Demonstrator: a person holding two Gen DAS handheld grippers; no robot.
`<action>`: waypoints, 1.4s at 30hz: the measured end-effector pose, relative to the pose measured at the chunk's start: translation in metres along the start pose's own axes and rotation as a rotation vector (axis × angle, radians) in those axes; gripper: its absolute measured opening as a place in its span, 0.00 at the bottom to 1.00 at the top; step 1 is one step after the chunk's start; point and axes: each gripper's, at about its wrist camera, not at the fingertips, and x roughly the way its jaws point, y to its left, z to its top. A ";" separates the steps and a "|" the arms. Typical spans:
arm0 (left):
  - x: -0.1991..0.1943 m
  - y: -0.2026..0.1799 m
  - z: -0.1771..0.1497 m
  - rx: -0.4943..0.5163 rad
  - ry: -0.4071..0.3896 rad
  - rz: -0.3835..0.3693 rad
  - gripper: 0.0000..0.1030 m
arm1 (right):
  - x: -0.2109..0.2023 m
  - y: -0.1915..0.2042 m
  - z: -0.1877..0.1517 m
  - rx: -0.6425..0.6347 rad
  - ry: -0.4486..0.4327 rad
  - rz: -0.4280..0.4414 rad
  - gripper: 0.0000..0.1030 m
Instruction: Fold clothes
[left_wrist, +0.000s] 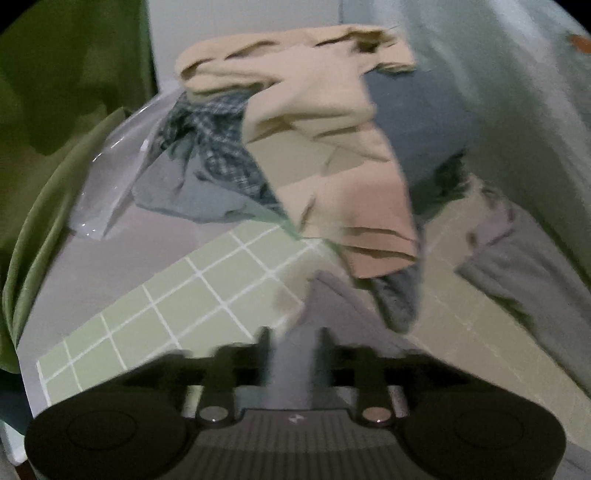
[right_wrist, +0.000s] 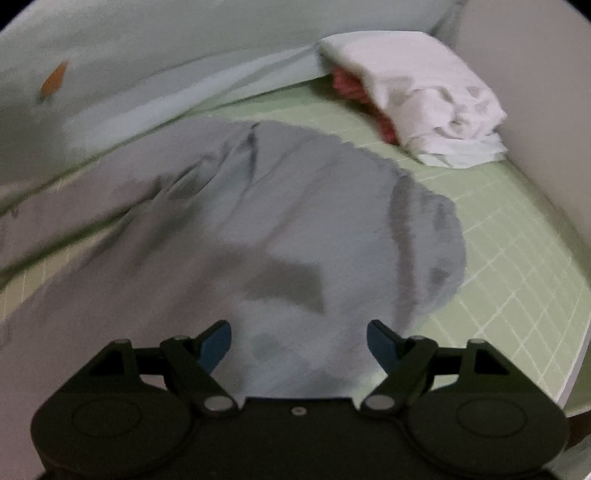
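Left claw (left_wrist: 293, 339): one, blurred; its two dark fingers (left_wrist: 263, 341) stand partly apart with a fold of grey cloth (left_wrist: 325, 306) running up between them. Whether the pads press on that fold I cannot tell.
Right claw (right_wrist: 298, 334): one, its jaws spread wide, two blue pads (right_wrist: 216, 343) at the tips; it hangs over the grey cloth (right_wrist: 295, 206) and grips nothing.
Grey cloth: one garment, lying spread and rumpled on the mat (right_wrist: 509, 266); in the right view it fills the middle, with its rounded edge toward the right.
Mat: one, pale green with a white grid (left_wrist: 166, 302), lying on the surface (left_wrist: 155, 229).
Clothes pile: at the back in the left view, four pieces I can count (more may lie under them): one beige (left_wrist: 321, 122) on top and hanging down, one dark plaid (left_wrist: 214, 136), one slate-blue (left_wrist: 184, 195) below it, one dark blue (left_wrist: 417, 122) to the right.
Folded stack: one, at the far right corner of the mat in the right view; a white piece (right_wrist: 417, 92) over a red one (right_wrist: 351, 88), well apart from the grey cloth.
Plastic bag (left_wrist: 107, 184): one, clear, left of the pile.
Green cloth (left_wrist: 48, 166): one, hanging at the left edge.
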 end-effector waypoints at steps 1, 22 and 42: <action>-0.008 -0.003 -0.003 0.002 -0.008 -0.018 0.53 | -0.001 -0.011 0.003 0.029 -0.018 0.001 0.88; -0.096 -0.173 -0.125 0.261 0.091 -0.180 0.73 | 0.108 -0.188 0.089 0.527 0.006 0.124 0.78; -0.075 -0.226 -0.144 0.447 0.186 -0.224 0.73 | 0.045 -0.179 0.101 0.426 -0.194 -0.023 0.07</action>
